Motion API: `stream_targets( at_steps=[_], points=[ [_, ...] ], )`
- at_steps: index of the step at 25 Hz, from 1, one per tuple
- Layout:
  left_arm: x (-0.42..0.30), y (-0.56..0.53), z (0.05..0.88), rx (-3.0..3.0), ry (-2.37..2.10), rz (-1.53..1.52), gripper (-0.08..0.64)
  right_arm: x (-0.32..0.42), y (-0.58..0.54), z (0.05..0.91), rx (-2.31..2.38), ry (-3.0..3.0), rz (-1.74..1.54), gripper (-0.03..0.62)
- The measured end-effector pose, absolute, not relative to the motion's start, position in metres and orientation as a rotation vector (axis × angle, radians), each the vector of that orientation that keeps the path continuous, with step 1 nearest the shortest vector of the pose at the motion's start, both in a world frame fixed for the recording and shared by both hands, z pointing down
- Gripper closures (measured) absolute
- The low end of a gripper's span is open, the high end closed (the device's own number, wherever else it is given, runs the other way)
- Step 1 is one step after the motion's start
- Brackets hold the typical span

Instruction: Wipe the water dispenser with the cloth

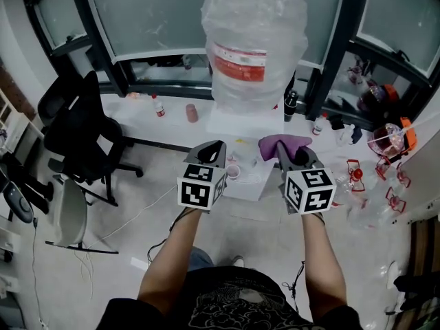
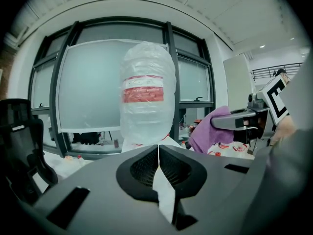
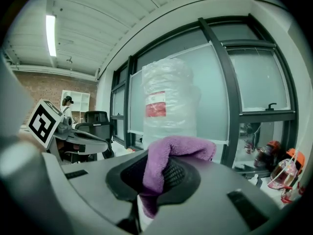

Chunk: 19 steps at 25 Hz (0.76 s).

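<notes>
Between the jaws of the right tool [image 3: 157, 177] sits the purple cloth [image 3: 168, 153]. The jaws are pressed on it, and its free end bunches up over the tips. In the head view the same cloth [image 1: 283, 143] covers the tip of the right tool [image 1: 289, 155]. The left tool [image 2: 158, 153] has its jaws pressed together and nothing is between them; only a thin bright slit shows lower down, where they part. The two tools are held side by side at about the same height, near each other but apart, and the left tool [image 1: 213, 146] points the same way as the right one. Straight ahead of both tools stands the white water dispenser [image 1: 242, 119], with a large bottle [image 1: 254, 43] wrapped in clear plastic on its top. The cloth is apart from it. Behind the dispenser is a window [image 1: 165, 12] with dark frames. To the left of the left tool, well apart, stands a black office chair [image 1: 81, 137].
</notes>
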<state>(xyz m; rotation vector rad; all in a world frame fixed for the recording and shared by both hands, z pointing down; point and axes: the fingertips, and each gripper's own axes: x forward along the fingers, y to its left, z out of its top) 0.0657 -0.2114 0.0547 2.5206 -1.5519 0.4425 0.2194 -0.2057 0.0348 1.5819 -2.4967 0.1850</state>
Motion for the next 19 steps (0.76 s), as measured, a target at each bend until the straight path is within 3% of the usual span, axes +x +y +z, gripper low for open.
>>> stream_targets(
  at_steps=[19],
  points=[
    [0.078, -0.211, 0.048, 2.539, -1.57, 0.441, 0.532, 0.231, -0.202, 0.036, 1.575, -2.497, 0.162, 0.552]
  ],
)
